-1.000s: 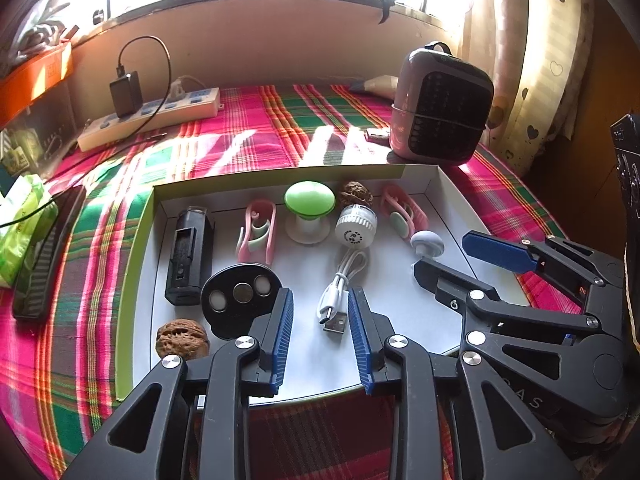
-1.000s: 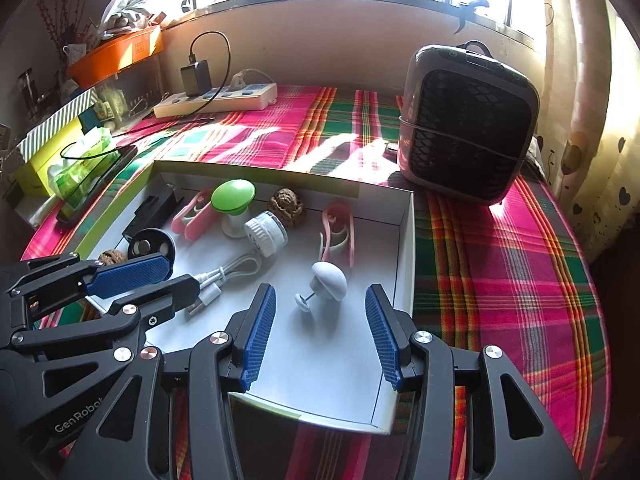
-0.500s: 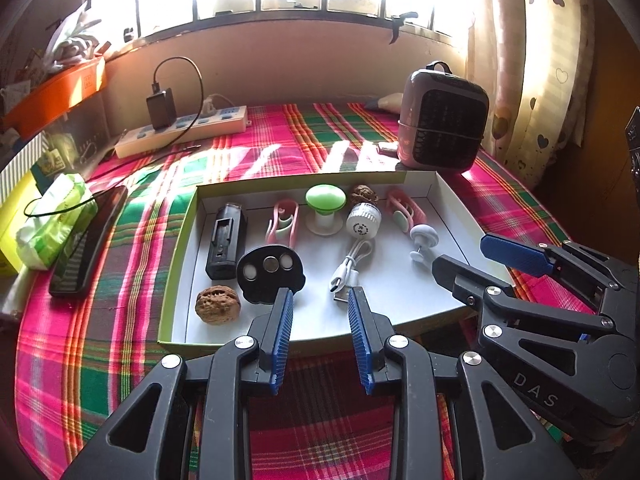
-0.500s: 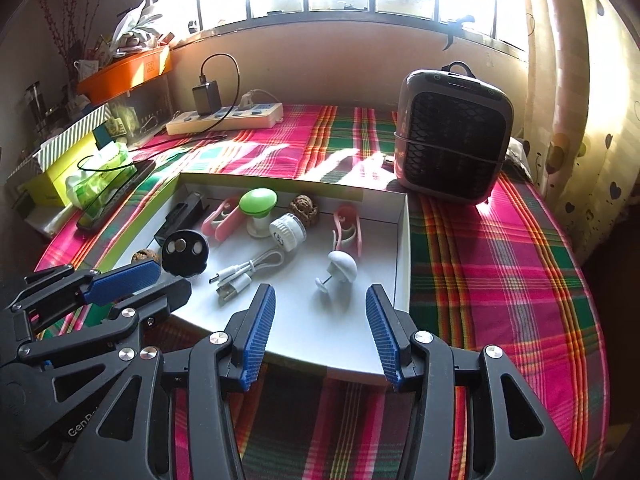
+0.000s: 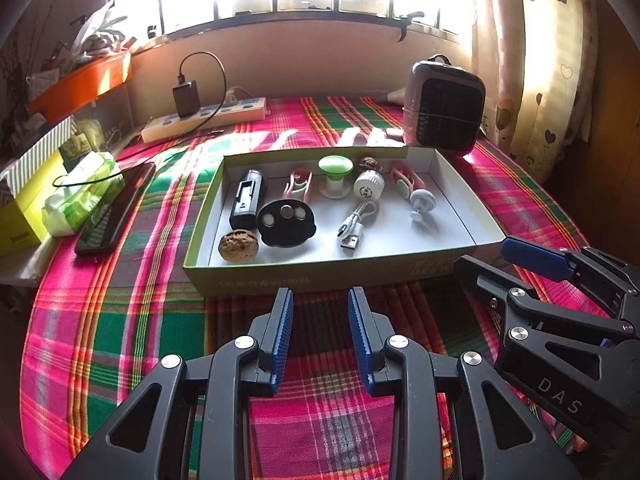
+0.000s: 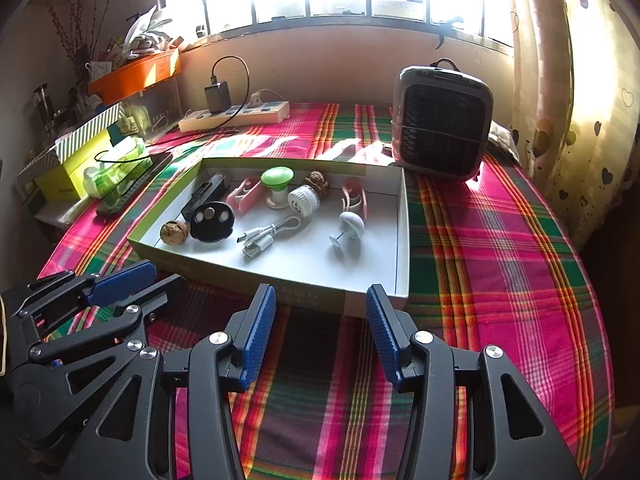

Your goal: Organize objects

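Plaid cloth (image 5: pixel 120 320) in pink and green covers the table, and the shallow box (image 5: pixel 332 276) sits in the middle of it. Inside the box lie a walnut (image 5: pixel 238 245) at the near left corner, a round black piece (image 5: pixel 286 222) just beside it, a white cable (image 5: pixel 354 228) near the middle and a little white mushroom knob (image 5: pixel 422 202) toward the right wall. The left gripper (image 5: pixel 320 320) and the right gripper (image 6: pixel 320 320) both hang in front of the box's near wall, with jaws apart and nothing between them. Everything looks put away already. I think the danger is a bump: both grippers are close to the near wall, so a careless swing could shove the box toward the heater (image 6: pixel 442 120) behind it, or knock the walnut so it rolls into the other things.
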The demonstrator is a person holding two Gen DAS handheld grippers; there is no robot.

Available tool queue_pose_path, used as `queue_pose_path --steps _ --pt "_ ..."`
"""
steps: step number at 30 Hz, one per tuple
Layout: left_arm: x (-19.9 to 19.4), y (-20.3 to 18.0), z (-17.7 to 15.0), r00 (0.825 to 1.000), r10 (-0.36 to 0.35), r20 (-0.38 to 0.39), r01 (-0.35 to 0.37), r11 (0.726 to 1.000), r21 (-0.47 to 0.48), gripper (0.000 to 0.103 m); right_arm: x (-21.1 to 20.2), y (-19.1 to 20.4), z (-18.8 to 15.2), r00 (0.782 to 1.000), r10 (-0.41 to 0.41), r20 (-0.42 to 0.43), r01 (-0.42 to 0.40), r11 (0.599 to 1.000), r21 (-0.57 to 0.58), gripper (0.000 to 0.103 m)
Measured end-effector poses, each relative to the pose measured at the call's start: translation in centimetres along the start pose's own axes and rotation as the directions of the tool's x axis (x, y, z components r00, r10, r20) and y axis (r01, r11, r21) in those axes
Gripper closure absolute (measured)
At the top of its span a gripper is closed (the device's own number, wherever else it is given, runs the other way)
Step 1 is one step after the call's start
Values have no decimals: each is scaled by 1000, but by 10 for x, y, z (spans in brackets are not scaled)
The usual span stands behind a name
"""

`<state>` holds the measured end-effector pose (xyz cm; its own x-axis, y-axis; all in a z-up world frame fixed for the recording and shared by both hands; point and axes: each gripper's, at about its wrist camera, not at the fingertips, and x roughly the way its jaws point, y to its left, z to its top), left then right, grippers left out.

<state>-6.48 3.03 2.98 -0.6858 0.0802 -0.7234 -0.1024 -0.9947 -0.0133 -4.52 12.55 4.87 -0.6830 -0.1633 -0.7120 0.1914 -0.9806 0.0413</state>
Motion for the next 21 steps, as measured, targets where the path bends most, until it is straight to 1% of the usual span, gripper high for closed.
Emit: queue_pose_path --steps 3,6,9,12,17,21 --pt "0 -2 -10 1000 8 -15 -7 1000 7 76 2 3 -11 1000 -8 -23 8 1000 -6 54" --pt "1 -4 -18 999 -4 -40 4 1000 1 76 2 2 -20 999 -10 -45 10 1000 11 54" --pt "-1 -8 -25 999 1 -43 0 1000 12 76 0 2 -28 999 -12 -51 13 1000 16 54" --pt "-1 -9 -30 998 3 -55 -3 1000 4 76 -1 1 -34 998 -20 -58 21 1000 23 54" --pt "0 -11 -39 997 27 -73 -28 1000 -5 76 -3 0 -45 996 -42 -74 44 999 25 54" --pt "-1 -12 -42 997 43 -65 -44 999 -14 75 -8 -2 -49 996 -64 -69 67 997 30 54"
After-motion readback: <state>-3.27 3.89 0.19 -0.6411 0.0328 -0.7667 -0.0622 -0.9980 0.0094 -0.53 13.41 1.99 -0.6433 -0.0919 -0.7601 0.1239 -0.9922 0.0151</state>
